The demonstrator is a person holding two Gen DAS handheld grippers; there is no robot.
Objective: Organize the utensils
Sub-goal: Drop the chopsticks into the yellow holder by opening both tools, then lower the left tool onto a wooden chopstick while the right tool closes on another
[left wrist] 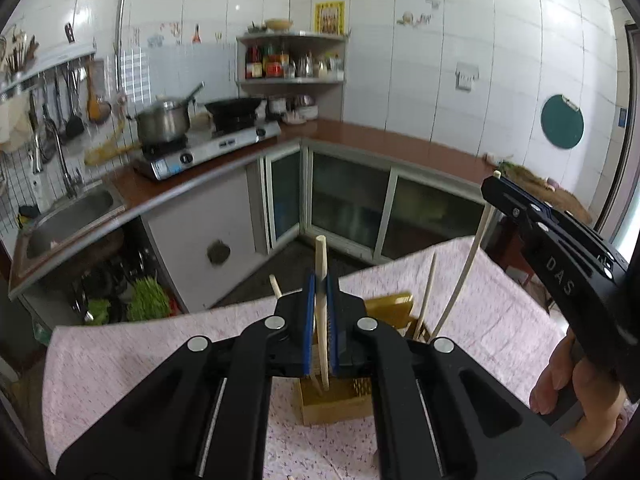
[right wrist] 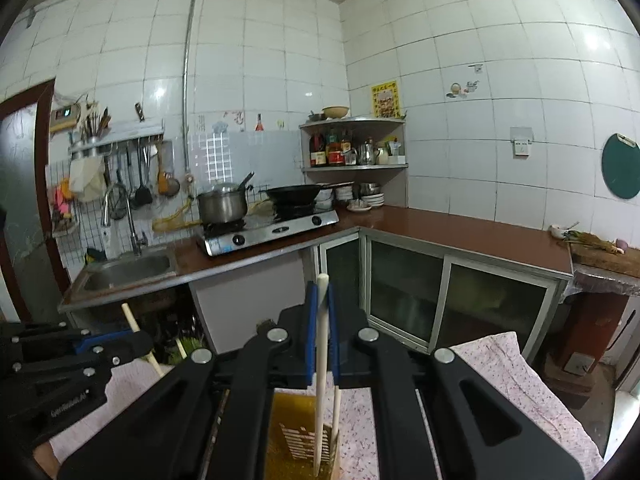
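My left gripper (left wrist: 320, 285) is shut on a pale chopstick (left wrist: 320, 252) that points up, its lower end over the yellow slotted utensil holder (left wrist: 336, 404). Another chopstick (left wrist: 426, 300) leans in the holder. My right gripper (left wrist: 495, 190) comes in from the right, shut on a long white chopstick (left wrist: 466, 268). In the right wrist view, the right gripper (right wrist: 323, 294) clamps that white chopstick (right wrist: 320, 400), whose tip reaches down into the holder (right wrist: 294, 432). The left gripper (right wrist: 138, 340) shows at the left with its chopstick (right wrist: 130, 316).
The holder stands on a table under a pink flowered cloth (left wrist: 492, 304). Beyond it runs an L-shaped brown counter (right wrist: 460, 228) with a gas stove (right wrist: 272, 232), pot, wok and sink (right wrist: 128, 268). A hand (left wrist: 560, 380) grips the right tool.
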